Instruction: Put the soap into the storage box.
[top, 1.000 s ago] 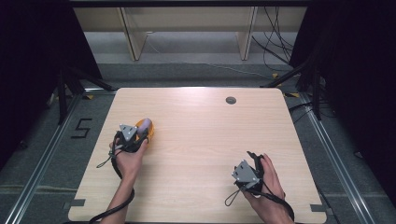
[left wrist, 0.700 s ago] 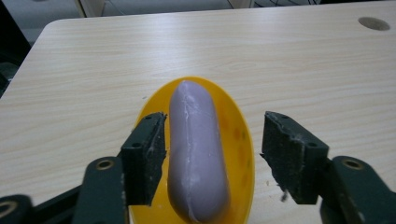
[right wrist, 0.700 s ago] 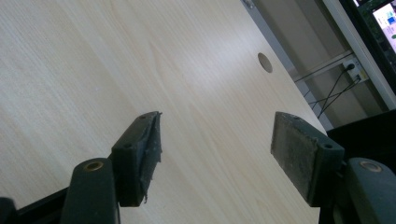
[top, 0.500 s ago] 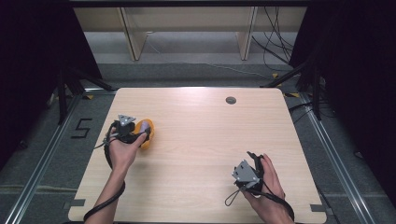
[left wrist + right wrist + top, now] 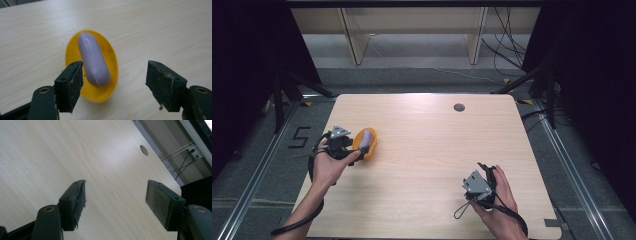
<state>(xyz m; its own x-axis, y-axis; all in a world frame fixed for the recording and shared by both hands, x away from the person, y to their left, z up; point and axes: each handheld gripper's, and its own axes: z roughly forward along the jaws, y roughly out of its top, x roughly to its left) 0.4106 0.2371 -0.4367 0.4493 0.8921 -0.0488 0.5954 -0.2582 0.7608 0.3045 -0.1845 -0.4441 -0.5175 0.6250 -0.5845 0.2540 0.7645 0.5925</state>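
Near the table's (image 5: 427, 165) left edge, the left gripper (image 5: 113, 82) (jaws spread) approaches the purple capsule (image 5: 93, 58) in its yellow dish (image 5: 112, 62); closing comes next.

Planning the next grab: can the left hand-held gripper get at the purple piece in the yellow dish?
Probably yes: the left hand-held gripper is open just before the purple piece, nothing between.
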